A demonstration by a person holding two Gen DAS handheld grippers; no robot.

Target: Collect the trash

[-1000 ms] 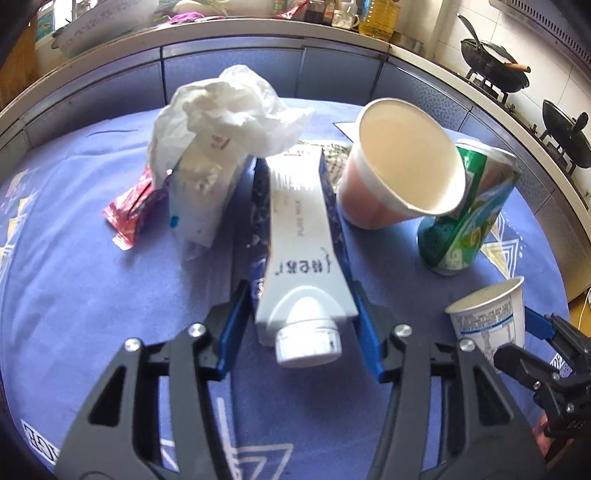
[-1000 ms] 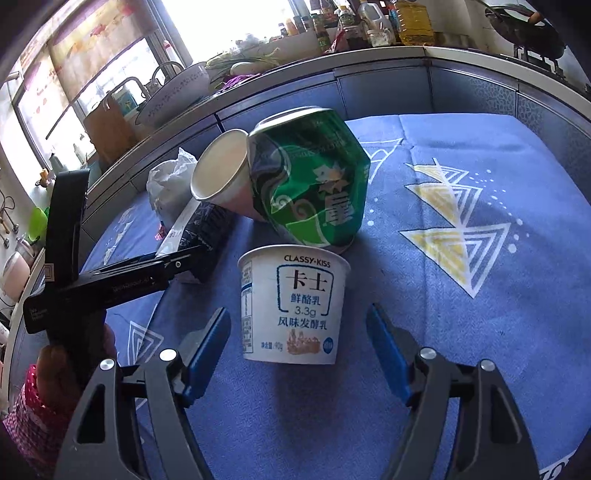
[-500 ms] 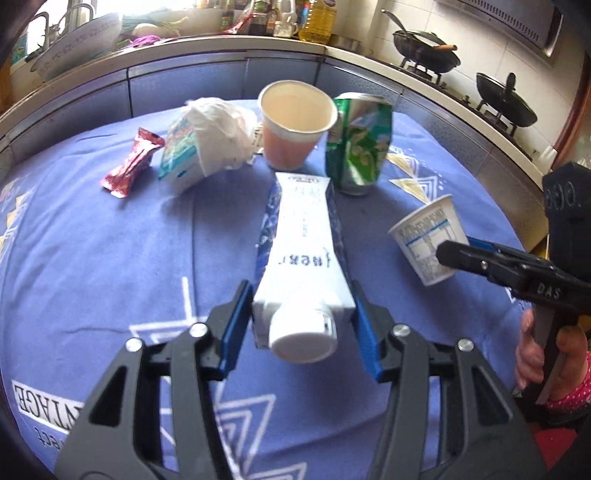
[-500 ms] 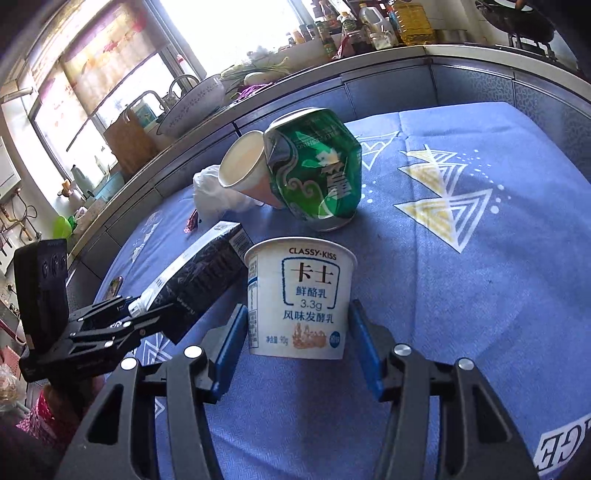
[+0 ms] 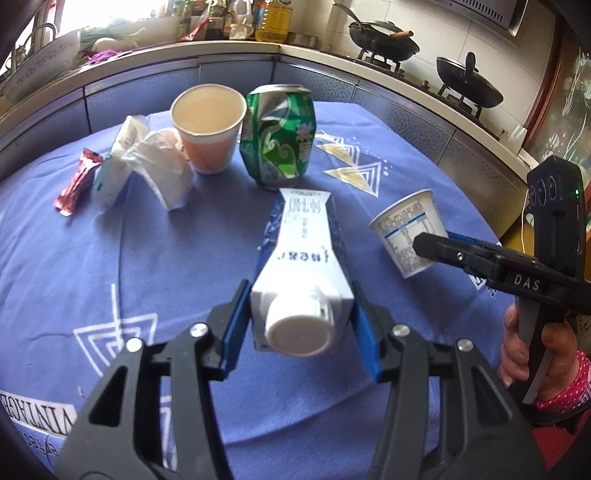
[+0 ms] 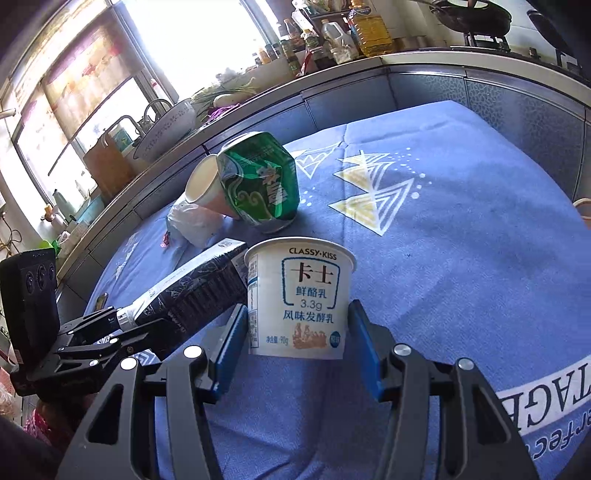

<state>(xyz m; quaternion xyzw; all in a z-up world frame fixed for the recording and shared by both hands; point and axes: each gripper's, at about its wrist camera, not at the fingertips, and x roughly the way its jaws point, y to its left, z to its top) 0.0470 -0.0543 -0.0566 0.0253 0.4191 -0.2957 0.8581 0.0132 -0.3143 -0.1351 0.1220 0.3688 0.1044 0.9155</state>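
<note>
Trash: milk carton [image 5: 303, 258] is gripped by left tongs [image 5: 299, 325], yogurt cup [image 6: 299, 295] by right tongs [image 6: 295, 328]; green can [image 5: 279, 138], paper cup [image 5: 208, 125], wrappers [image 5: 147, 166] are left on desk [image 5: 110, 258].

A blue patterned cloth [image 5: 155, 258] covers the tabletop, printed with white and yellow triangles and the word VINTAGE along one edge. Behind it runs a kitchen counter [image 5: 221, 55] crowded with bottles, among them a big yellow oil bottle [image 6: 371, 33], beside a white basin [image 6: 170, 127]. Two dark woks [image 5: 384, 42] sit on the stove at the far corner.
</note>
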